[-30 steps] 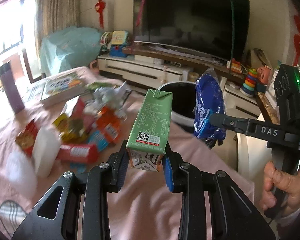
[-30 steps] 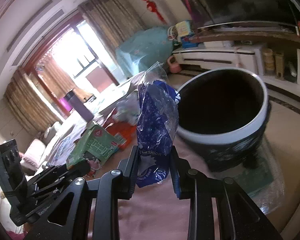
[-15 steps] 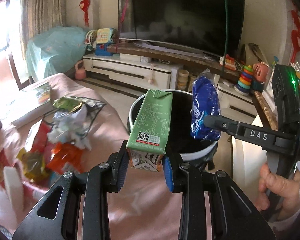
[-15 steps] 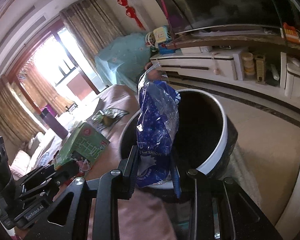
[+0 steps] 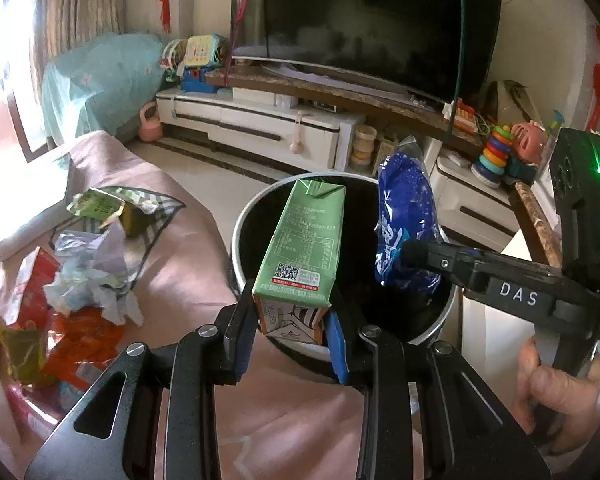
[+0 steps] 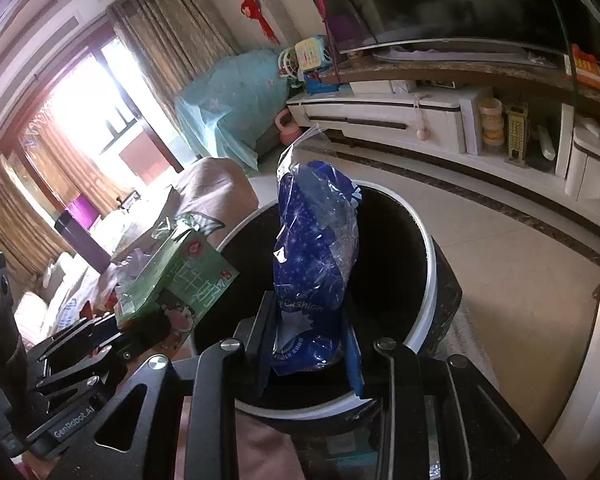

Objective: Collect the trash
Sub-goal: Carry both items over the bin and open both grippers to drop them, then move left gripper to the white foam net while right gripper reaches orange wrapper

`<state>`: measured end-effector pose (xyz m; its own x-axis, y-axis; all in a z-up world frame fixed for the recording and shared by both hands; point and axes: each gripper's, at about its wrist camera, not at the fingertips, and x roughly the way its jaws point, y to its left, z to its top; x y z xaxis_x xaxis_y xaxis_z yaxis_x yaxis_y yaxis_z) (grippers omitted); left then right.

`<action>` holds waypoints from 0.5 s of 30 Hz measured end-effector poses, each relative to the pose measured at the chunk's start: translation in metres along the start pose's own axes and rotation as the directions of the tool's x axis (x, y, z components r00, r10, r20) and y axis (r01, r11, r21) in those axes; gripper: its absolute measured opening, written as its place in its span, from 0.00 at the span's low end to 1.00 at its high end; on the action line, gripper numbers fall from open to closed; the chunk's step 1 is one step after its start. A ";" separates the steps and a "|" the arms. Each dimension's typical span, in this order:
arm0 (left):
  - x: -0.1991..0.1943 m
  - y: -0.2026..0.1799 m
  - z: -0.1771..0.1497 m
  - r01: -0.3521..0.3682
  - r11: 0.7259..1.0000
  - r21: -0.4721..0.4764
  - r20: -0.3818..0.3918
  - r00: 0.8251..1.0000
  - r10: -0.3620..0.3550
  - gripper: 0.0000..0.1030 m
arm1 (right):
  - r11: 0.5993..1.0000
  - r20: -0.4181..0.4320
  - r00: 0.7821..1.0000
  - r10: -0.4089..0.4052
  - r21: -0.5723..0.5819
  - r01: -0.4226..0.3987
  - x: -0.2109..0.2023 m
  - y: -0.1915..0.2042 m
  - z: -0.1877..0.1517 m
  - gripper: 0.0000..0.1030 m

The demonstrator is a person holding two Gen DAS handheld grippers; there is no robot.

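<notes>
A green milk carton (image 5: 304, 248) stands upright between the pads of my left gripper (image 5: 290, 332), which is shut on its base. The carton hangs over the near rim of a black trash bin with a white rim (image 5: 237, 236). My right gripper (image 6: 310, 344) holds a blue plastic bag (image 6: 316, 248) upright over the bin's dark opening (image 6: 392, 280). Its jaws are opening, with the bag between the pads. In the right wrist view the carton (image 6: 176, 276) and left gripper (image 6: 140, 336) sit to the left. In the left wrist view the bag (image 5: 406, 220) is right of the carton.
Crumpled paper and wrappers (image 5: 92, 272) lie on the pink cloth (image 5: 188, 256) left of the bin. Behind the bin are a white TV stand (image 5: 260, 128) and a TV (image 5: 364, 28). A person's hand (image 5: 560, 392) grips the right tool. A white cabinet (image 6: 596, 360) stands at the right.
Both grippers have swung right from the trash pile on the cloth to the bin. The carton and the blue bag now hang over its opening.
</notes>
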<state>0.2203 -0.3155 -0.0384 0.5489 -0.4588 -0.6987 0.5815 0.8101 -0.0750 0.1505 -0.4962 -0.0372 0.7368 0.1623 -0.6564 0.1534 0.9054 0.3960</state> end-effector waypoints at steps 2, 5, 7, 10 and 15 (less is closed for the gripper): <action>0.004 -0.001 0.001 -0.001 1.000 -0.004 -0.009 1.000 0.001 0.37 | 1.000 -0.004 1.000 -0.005 -0.006 0.005 0.001 -0.001 0.001 0.34; 0.002 -0.001 0.000 -0.003 1.000 -0.012 -0.002 1.000 0.003 0.52 | 1.000 -0.004 1.000 -0.025 -0.006 0.025 0.002 -0.001 0.001 0.46; -0.004 0.002 -0.003 -0.003 1.000 -0.017 0.011 1.000 0.004 0.57 | 1.000 0.005 1.000 -0.024 -0.001 0.024 0.000 -0.002 0.001 0.52; -0.013 0.008 -0.009 -0.009 0.999 -0.034 0.020 1.000 0.010 0.64 | 1.000 0.025 1.000 -0.013 0.005 0.013 -0.006 -0.002 0.000 0.63; -0.036 0.024 -0.028 -0.020 0.997 -0.079 0.031 0.999 0.023 0.68 | 1.000 0.058 0.998 0.010 0.015 -0.011 -0.015 0.007 -0.005 0.80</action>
<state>0.1973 -0.2696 -0.0344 0.5802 -0.4514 -0.6779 0.5209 0.8456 -0.1173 0.1374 -0.4908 -0.0278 0.7753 0.1480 -0.6140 0.1552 0.8977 0.4123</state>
